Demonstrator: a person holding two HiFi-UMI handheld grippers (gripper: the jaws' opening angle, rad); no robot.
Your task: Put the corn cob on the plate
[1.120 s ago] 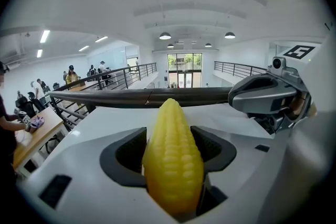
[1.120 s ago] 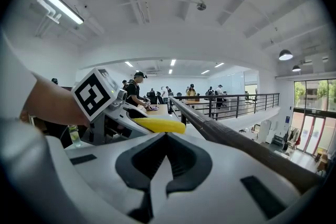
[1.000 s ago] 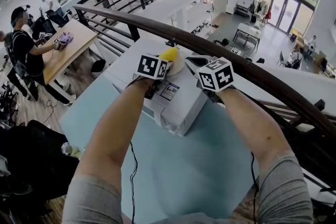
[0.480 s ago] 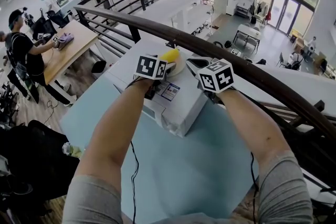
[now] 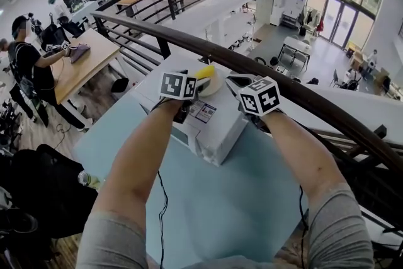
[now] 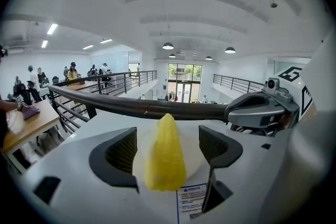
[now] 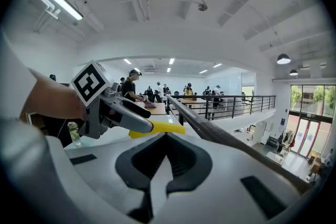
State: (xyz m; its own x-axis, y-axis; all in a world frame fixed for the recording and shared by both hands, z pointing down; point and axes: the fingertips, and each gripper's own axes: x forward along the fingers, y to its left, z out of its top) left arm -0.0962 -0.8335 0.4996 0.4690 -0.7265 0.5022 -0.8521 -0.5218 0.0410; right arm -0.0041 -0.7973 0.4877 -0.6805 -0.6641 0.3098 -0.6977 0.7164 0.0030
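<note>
The yellow corn cob [image 6: 164, 157] lies on the white plate [image 6: 196, 161], pointing away from me. My left gripper [image 6: 168, 136] stands open around it, one dark pad on each side, neither touching; its jaws have just been opening. In the head view the corn cob [image 5: 204, 72] and the plate [image 5: 213, 83] sit on the white box just past the left gripper [image 5: 192, 85]. My right gripper [image 5: 238, 80] hovers right of the plate. Its jaws [image 7: 164, 140] are shut with nothing in them. The right gripper view shows the left gripper [image 7: 113, 107] over the corn cob [image 7: 160, 127].
The plate rests on a white box [image 5: 217, 135] with a printed label [image 5: 203, 111], on a light-blue table [image 5: 239, 198]. A dark handrail [image 5: 302, 97] runs just beyond the box. People sit at wooden desks [image 5: 79, 66] to the left. A bottle [image 5: 86, 179] stands low left.
The left gripper has lifted a little off the corn cob, which stays lying on the plate. The right gripper has kept its place.
</note>
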